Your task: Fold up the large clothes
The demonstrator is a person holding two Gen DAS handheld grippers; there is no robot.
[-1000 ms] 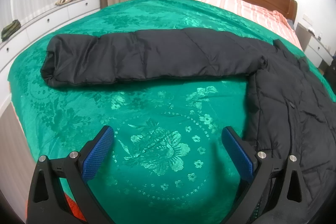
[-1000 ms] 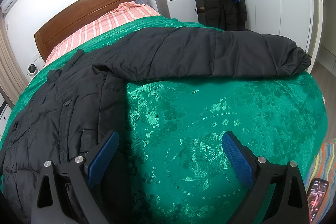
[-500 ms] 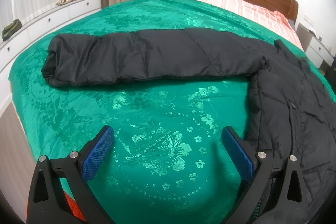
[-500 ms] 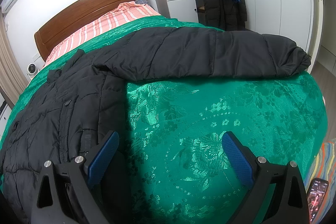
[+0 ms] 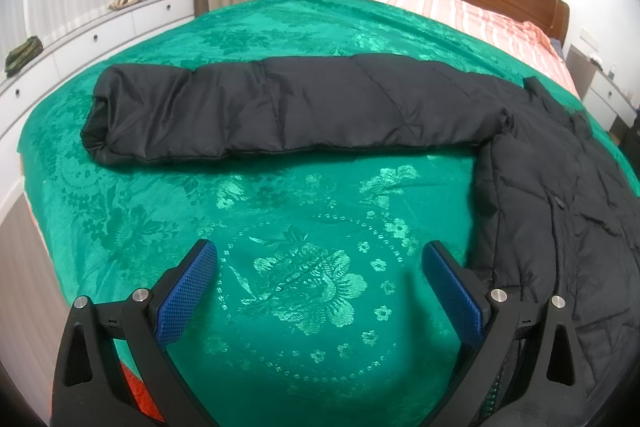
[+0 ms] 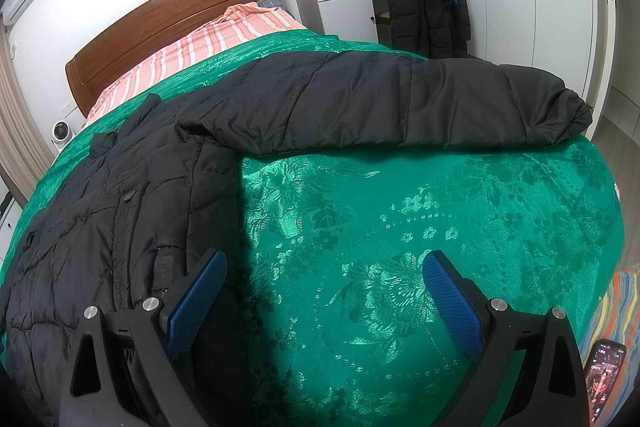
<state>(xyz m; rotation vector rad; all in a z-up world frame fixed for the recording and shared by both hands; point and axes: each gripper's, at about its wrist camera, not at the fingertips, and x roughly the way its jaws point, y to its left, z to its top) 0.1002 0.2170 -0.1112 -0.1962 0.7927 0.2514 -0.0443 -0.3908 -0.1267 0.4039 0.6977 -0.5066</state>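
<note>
My left claw [image 5: 320, 287] is spread wide with nothing between its blue pads [image 5: 188, 293], and it hovers over bare green bedspread [image 5: 280, 211]. Its right pad sits just beside the near left edge of the black down jacket [image 5: 560, 211] without pinching it. My right claw [image 6: 324, 291] is just as wide and just as empty; its left pad is at the jacket's near right edge, by the dark zipper line, and I cannot tell whether it touches the fabric.

Almost nothing has changed over the last second. The left view has crept very slightly, so that the jacket's left sleeve [image 5: 288, 111] sits a touch further right in the frame, while the right view looks the same throughout. I read that as both claws pausing at the hem, with no fold begun and the jacket undisturbed.

The jacket lies flat on its back along the middle of the bed, collar toward the far wooden headboard [image 6: 168, 27] and hem near me. Both sleeves stretch straight out sideways: the left one reaches toward the left side of the bed, and the right sleeve [image 6: 400, 103] runs to the bed's right edge, its cuff at the drop.

I judge the task to be at its very start: the sleeves need to come in across the body before the body can be folded.

Further out are striped pink bedding [image 5: 460, 11] at the head of the bed, a second dark coat [image 6: 428, 15] hanging on the right by white wardrobes, and a phone [image 6: 604, 375] at the near right.
</note>
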